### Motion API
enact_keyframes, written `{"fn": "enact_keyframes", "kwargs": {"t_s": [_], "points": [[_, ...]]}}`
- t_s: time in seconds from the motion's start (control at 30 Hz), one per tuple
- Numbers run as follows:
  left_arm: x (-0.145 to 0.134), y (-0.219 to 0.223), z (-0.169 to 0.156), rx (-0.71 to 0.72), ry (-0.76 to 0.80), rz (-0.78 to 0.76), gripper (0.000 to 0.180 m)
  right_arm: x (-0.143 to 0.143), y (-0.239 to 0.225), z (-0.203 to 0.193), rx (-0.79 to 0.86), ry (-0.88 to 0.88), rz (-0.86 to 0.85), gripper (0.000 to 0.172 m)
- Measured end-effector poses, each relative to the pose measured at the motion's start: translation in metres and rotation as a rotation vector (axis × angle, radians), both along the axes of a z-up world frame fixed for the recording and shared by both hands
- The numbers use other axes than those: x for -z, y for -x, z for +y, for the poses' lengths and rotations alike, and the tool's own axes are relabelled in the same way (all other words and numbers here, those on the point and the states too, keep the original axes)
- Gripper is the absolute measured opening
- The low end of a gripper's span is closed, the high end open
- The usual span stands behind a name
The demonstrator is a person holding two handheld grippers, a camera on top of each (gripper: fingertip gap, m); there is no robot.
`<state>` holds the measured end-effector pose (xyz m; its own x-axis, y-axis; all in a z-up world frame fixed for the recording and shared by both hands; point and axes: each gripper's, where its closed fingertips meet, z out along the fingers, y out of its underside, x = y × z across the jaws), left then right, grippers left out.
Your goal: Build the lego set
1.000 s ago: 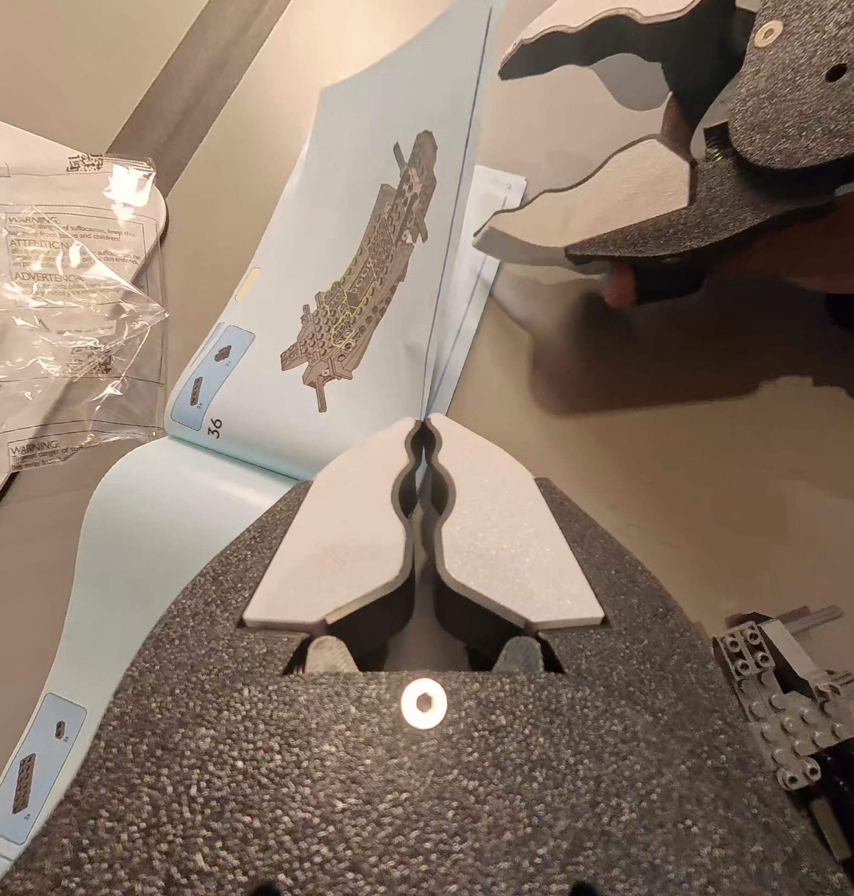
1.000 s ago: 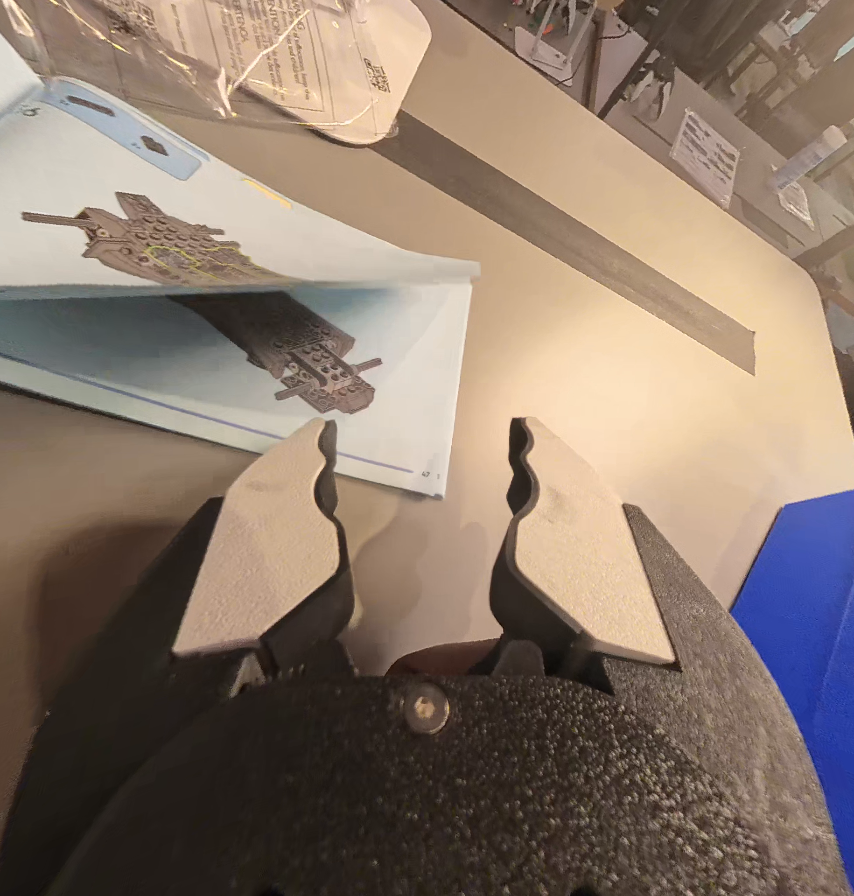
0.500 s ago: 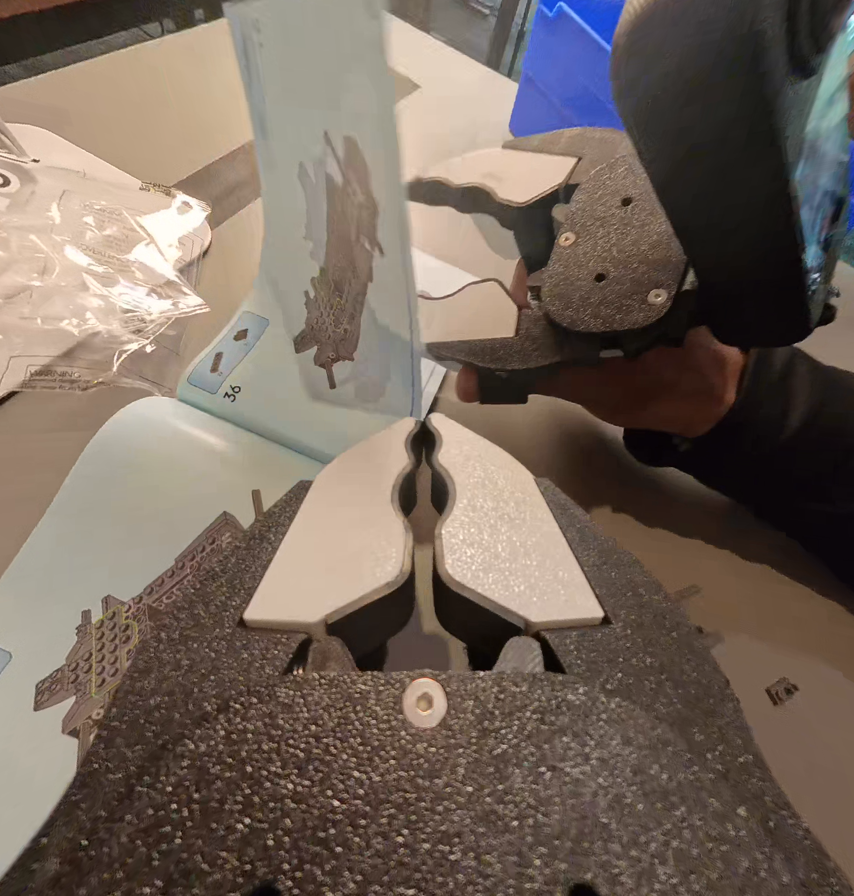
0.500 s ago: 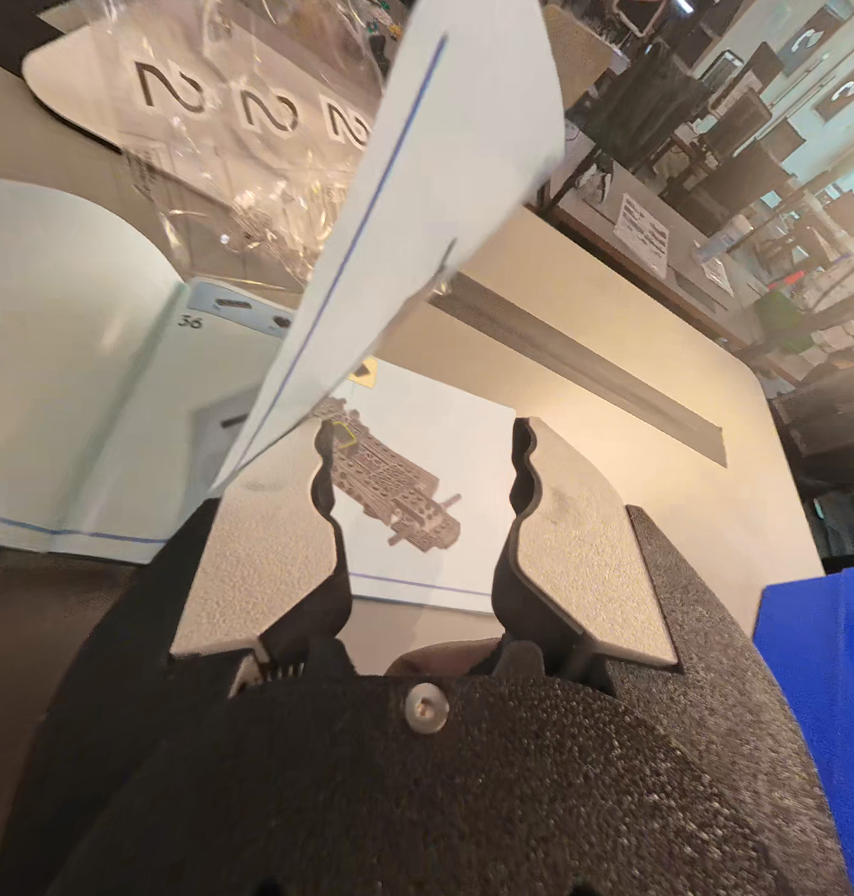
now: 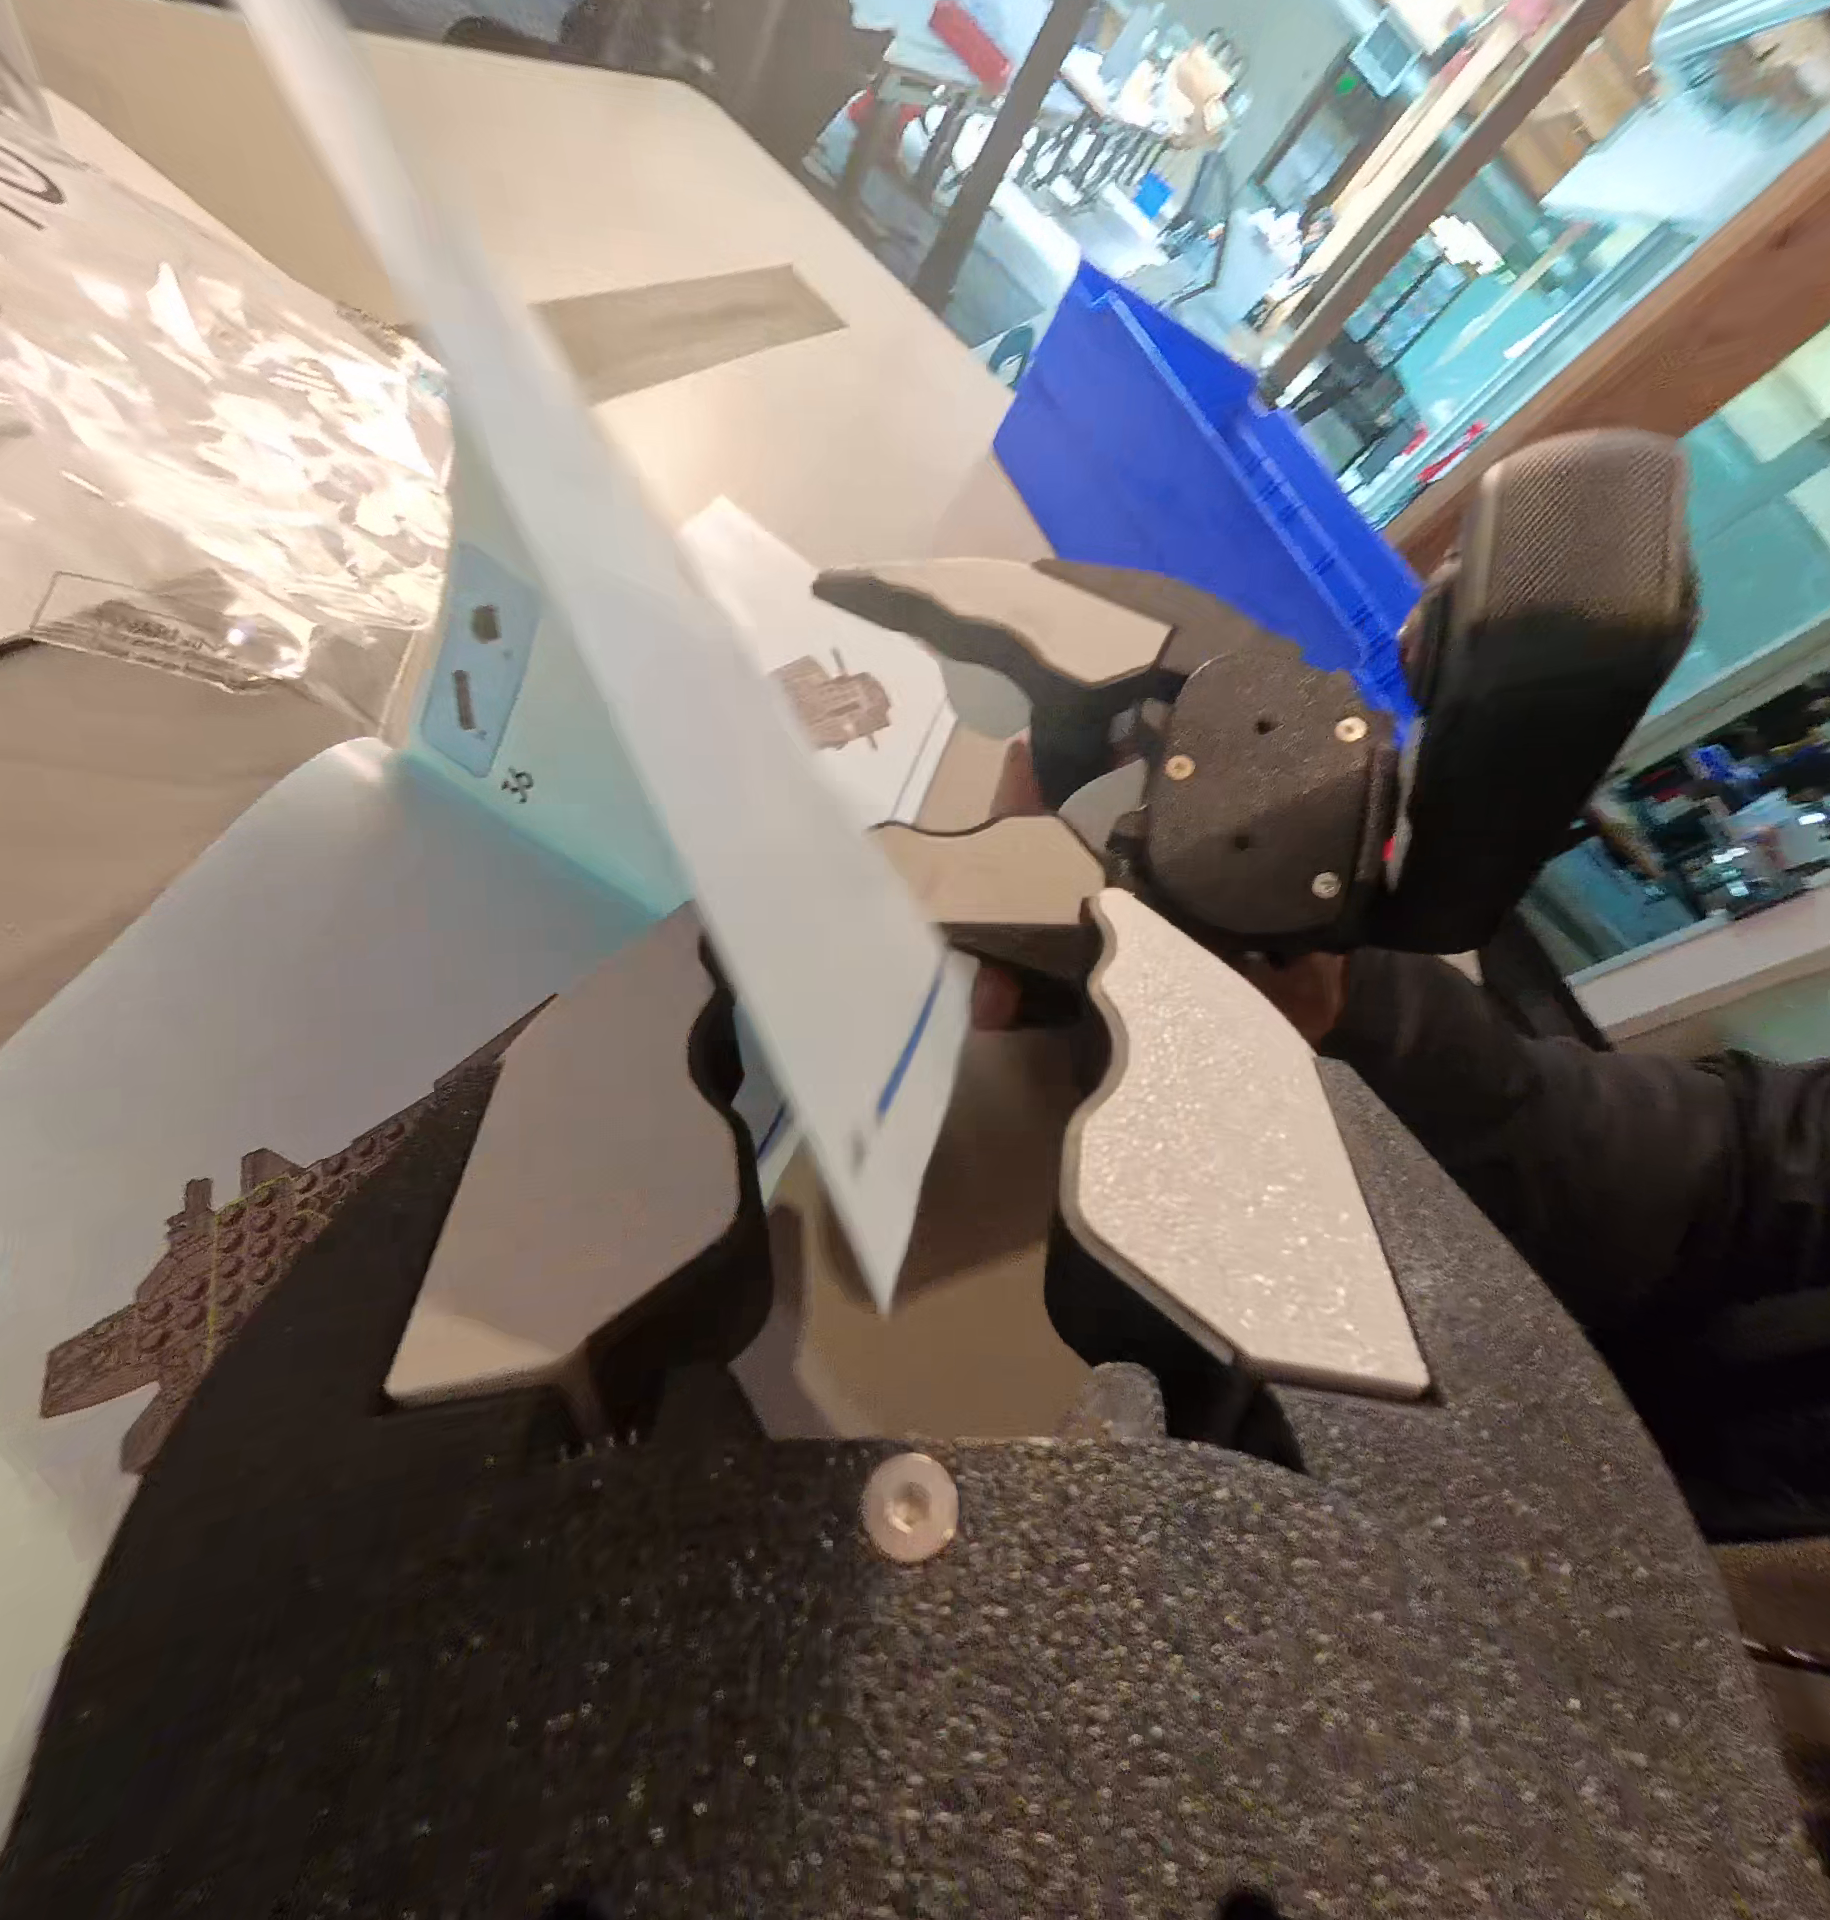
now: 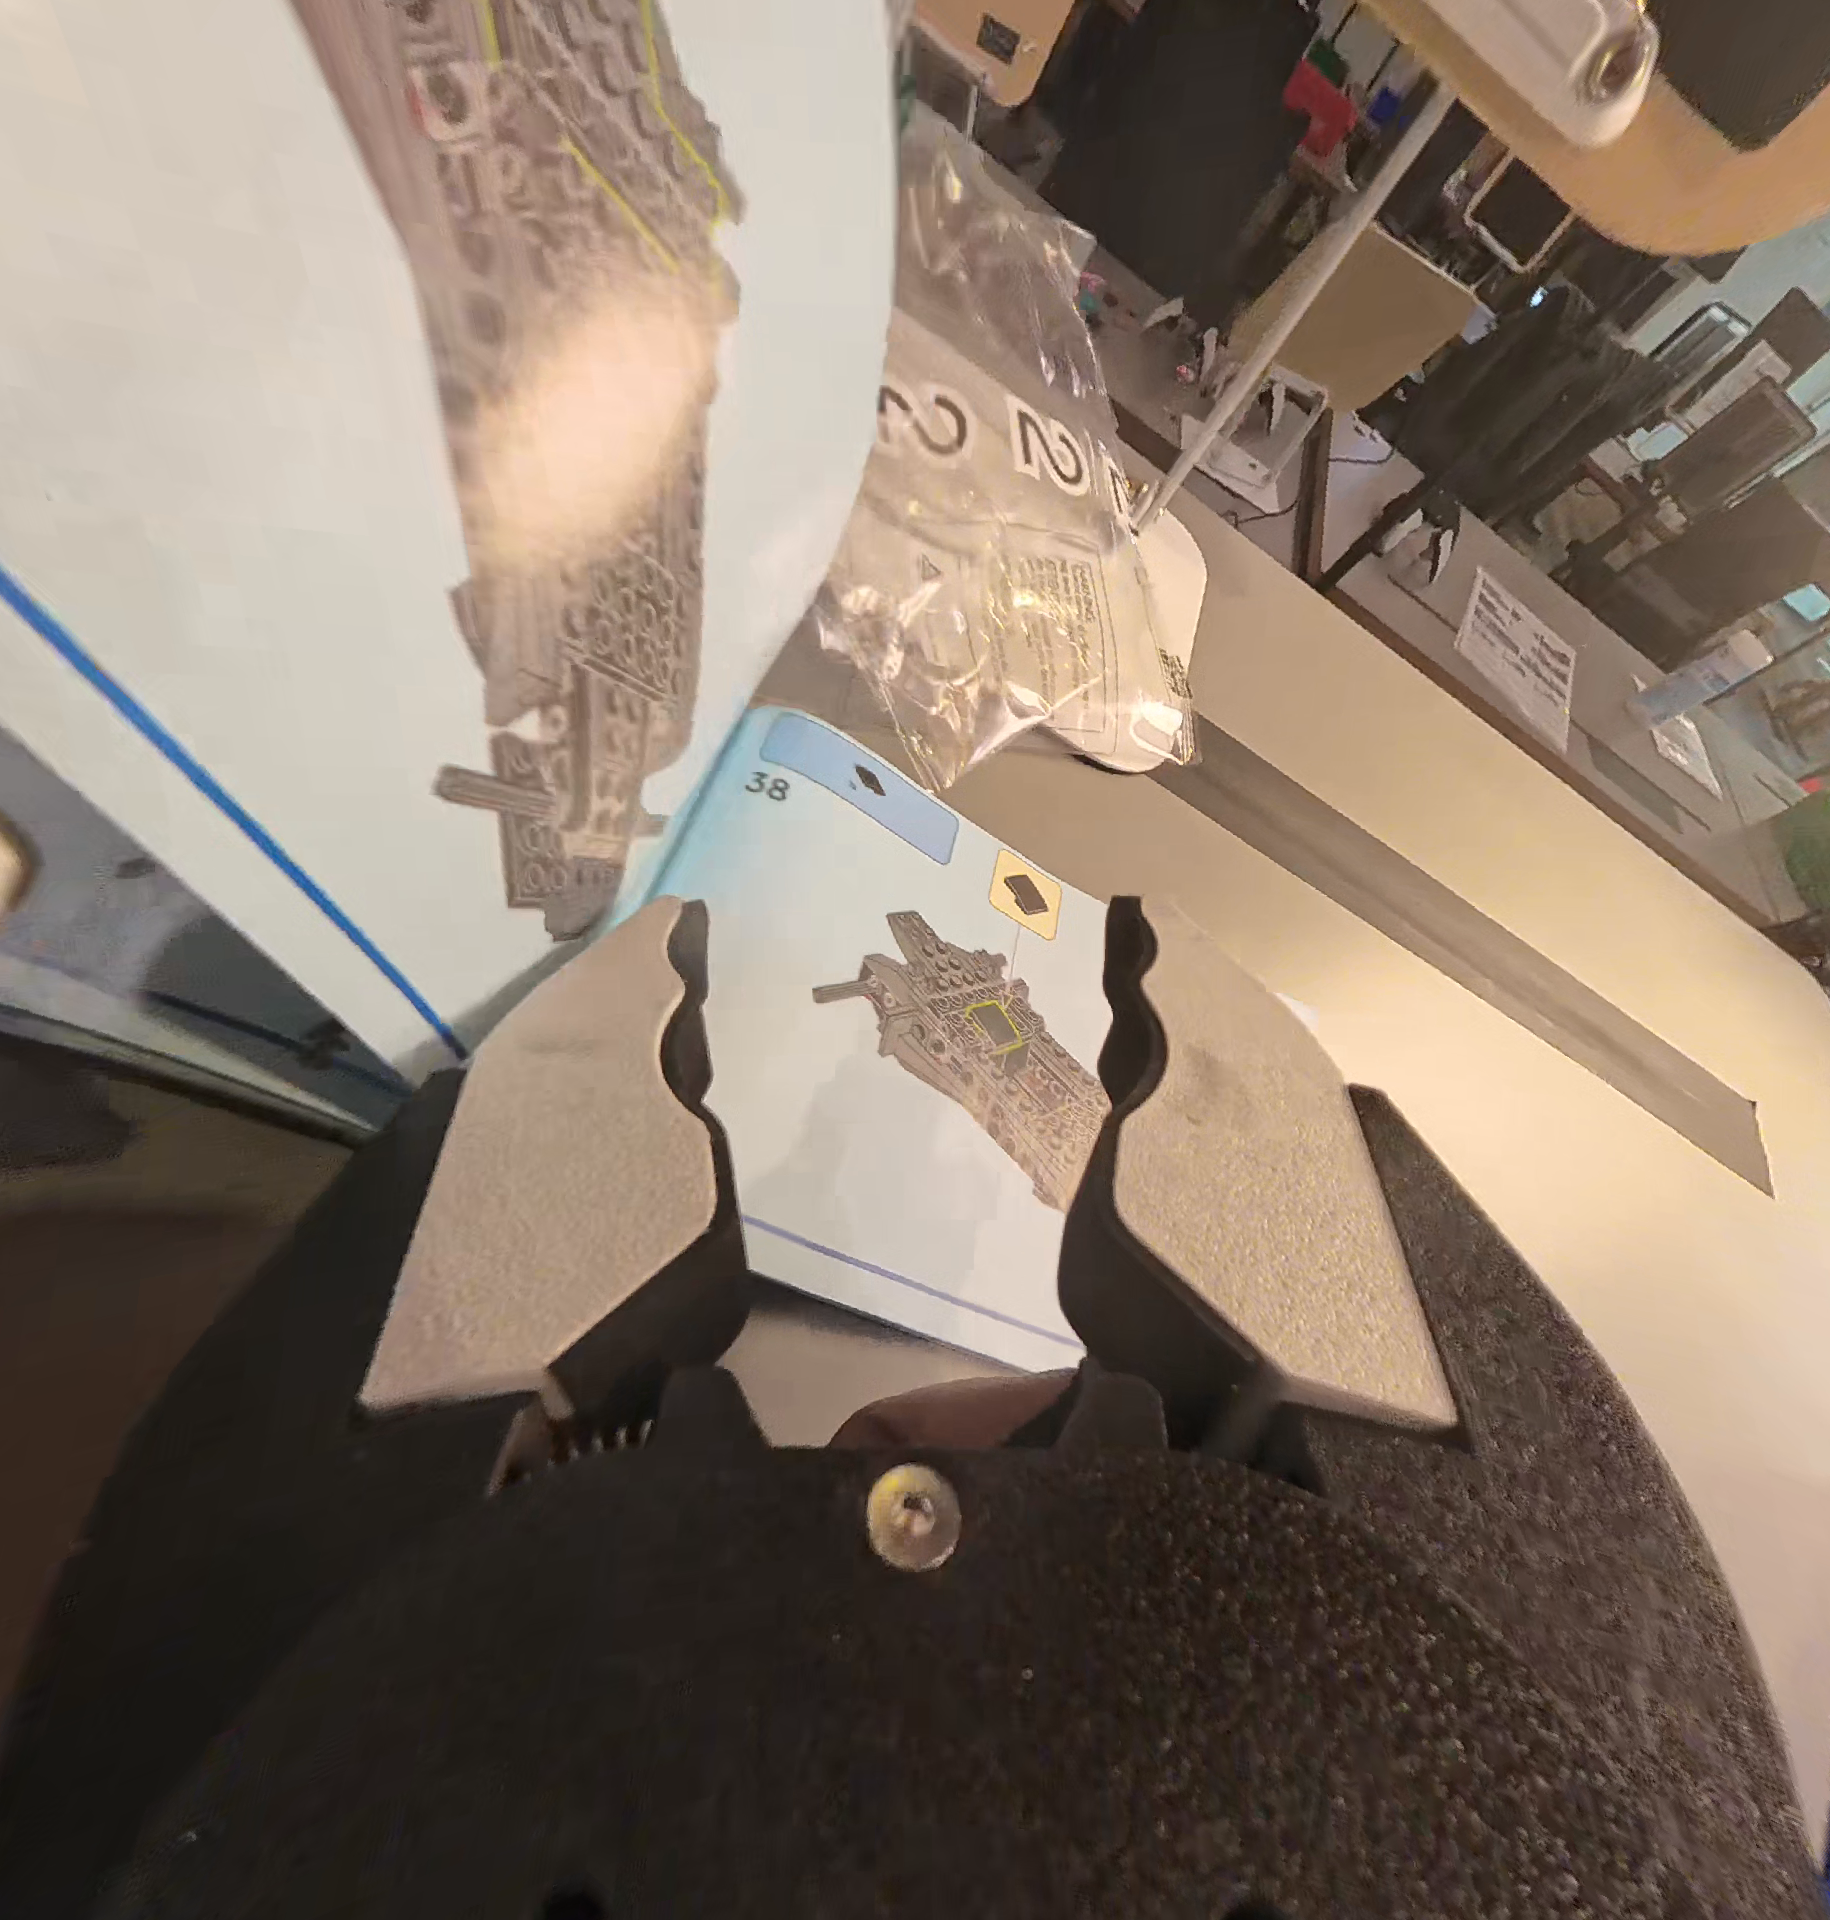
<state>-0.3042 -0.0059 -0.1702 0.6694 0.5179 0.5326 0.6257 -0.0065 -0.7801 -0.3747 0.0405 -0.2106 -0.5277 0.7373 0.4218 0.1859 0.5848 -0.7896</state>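
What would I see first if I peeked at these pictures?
A pale blue page of a building-brick booklet stands up in the air, its corner between the open jaws of the left gripper. The right gripper gapes over the booklet's open page, with crinkly clear bags behind.

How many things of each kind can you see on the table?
Grippers: 2 (left, right)
Booklet: 1
Plastic bags: 1 clump, number unclear
Blue bin: 1
Total: 5
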Motion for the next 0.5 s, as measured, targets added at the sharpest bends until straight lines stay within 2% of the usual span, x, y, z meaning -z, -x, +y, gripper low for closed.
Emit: {"fn": "enact_keyframes", "kwargs": {"t_s": [0.1,0.2,0.4,0.5], "points": [[-0.018,-0.007,-0.011,0.030,-0.133,-0.010,0.070,-0.004,-0.007,-0.009,-0.040,-0.015,0.042,0.072],[-0.024,-0.005,-0.029,-0.010,-0.149,0.000,0.073,-0.005,-0.010,-0.011,-0.060,-0.037,0.081,0.071],[-0.007,0.005,-0.060,-0.111,-0.134,-0.117,0.054,-0.005,-0.007,-0.005,-0.049,-0.039,0.110,0.069],[0.004,0.007,-0.068,-0.138,-0.060,-0.141,0.053,-0.010,-0.006,-0.003,-0.052,-0.026,0.145,0.068]]}}
